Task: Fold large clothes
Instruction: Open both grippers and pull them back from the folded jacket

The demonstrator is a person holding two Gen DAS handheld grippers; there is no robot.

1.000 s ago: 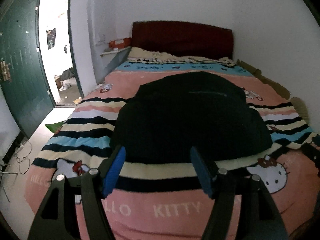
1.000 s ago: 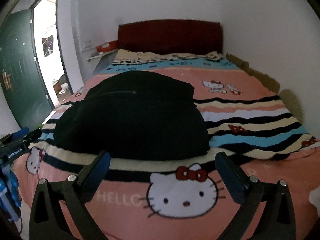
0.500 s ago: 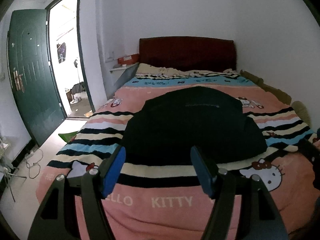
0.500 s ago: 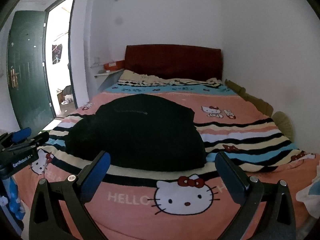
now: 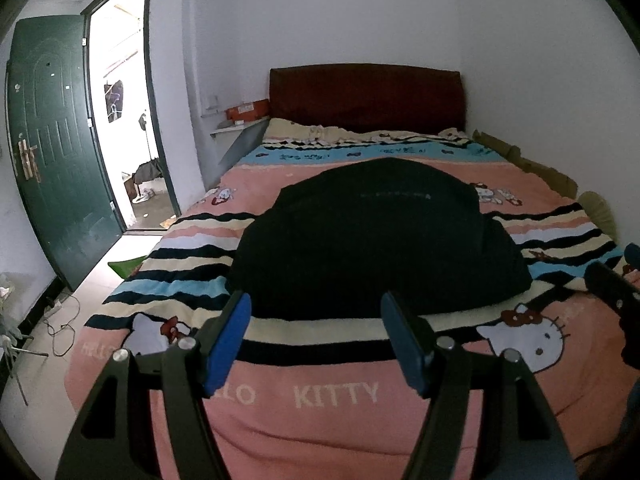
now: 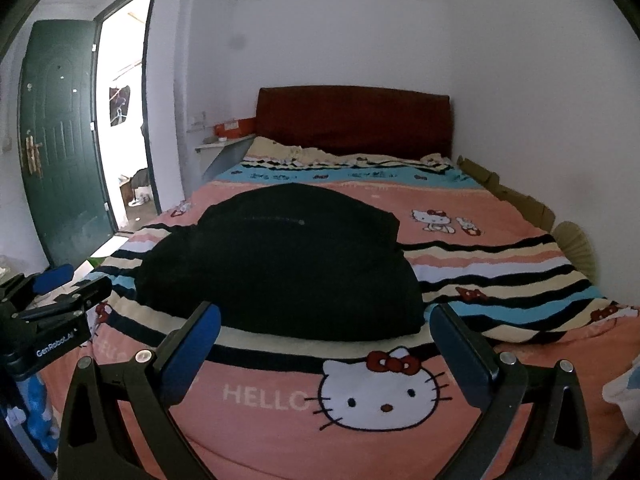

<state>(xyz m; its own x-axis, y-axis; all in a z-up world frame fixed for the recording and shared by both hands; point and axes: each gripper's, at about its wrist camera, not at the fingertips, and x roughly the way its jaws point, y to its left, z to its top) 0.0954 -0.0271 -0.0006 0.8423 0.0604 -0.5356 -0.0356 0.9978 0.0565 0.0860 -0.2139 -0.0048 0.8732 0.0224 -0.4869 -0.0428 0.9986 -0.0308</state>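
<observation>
Green door (image 5: pixel 60 148) stands swung inward at far left, bright doorway (image 5: pixel 128 120) beside it; pale tiled floor (image 5: pixel 60 320) with a loose cable. White walls. Small shelf (image 5: pixel 236 128) holding an orange box (image 5: pixel 247 110), then dark red headboard (image 5: pixel 366 96). Bed covered by pink striped cartoon-cat blanket (image 5: pixel 340 396). Black garment (image 5: pixel 372 240) lies folded at mid-bed, on the blanket. Left gripper (image 5: pixel 316 338) and right gripper (image 6: pixel 326 350) both gape wide, nothing between their blue pads, short of the garment's near edge.
</observation>
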